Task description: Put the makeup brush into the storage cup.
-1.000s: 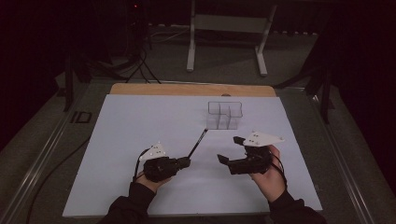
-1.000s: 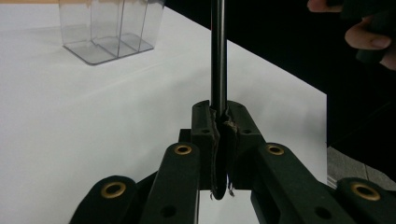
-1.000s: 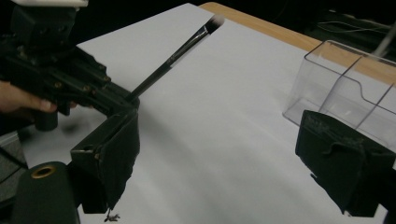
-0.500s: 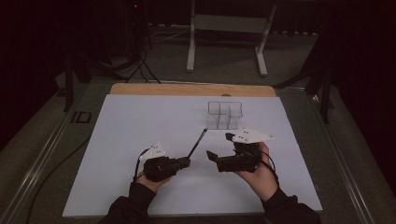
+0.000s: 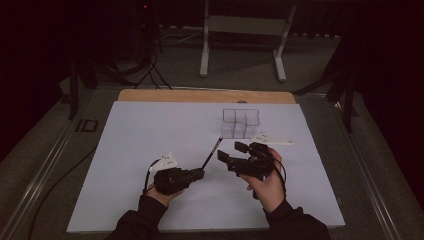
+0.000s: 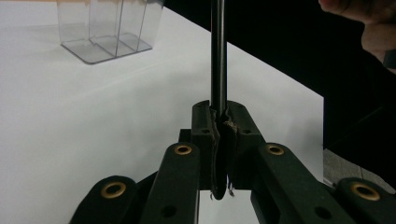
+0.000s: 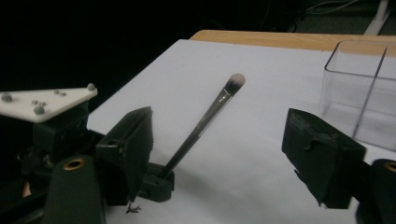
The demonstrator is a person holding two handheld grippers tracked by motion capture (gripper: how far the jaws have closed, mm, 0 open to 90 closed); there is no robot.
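So a thin makeup brush [image 5: 212, 152] is clamped at its handle end by the left gripper [image 5: 199, 173], jaws pressed tight together on the dark shaft, which is really obvious in the left gripper view, where the handle [image 6: 218, 56] is seen running straight up out of the closed pads. In the high view the brush is held tilted up and away from the person, its tip aimed toward the clear plastic organizer [image 5: 240, 123] that's been set on the white sheet [image 5: 150, 130] covering the worktop [image 5: 200, 96], a bit past the middle. The organizer is divided into compartments and is seen standing upright, near the brush tip but apart from it. The right gripper [image 5: 228, 154] is held just beside the brush on its right, jaws apart with nothing gripped between them; they've just been closing in a bit, but the brush isn't pinched by them. In the right gripper view the pale bristle tip [image 7: 235, 81] is framed between the two black jaws, farther off, with the left gripper [image 7: 156, 179] seen low at the left holding the handle, and a corner of the organizer [image 7: 359, 88] caught at the right edge. Both grippers are held low over the sheet, near the person's edge of it.
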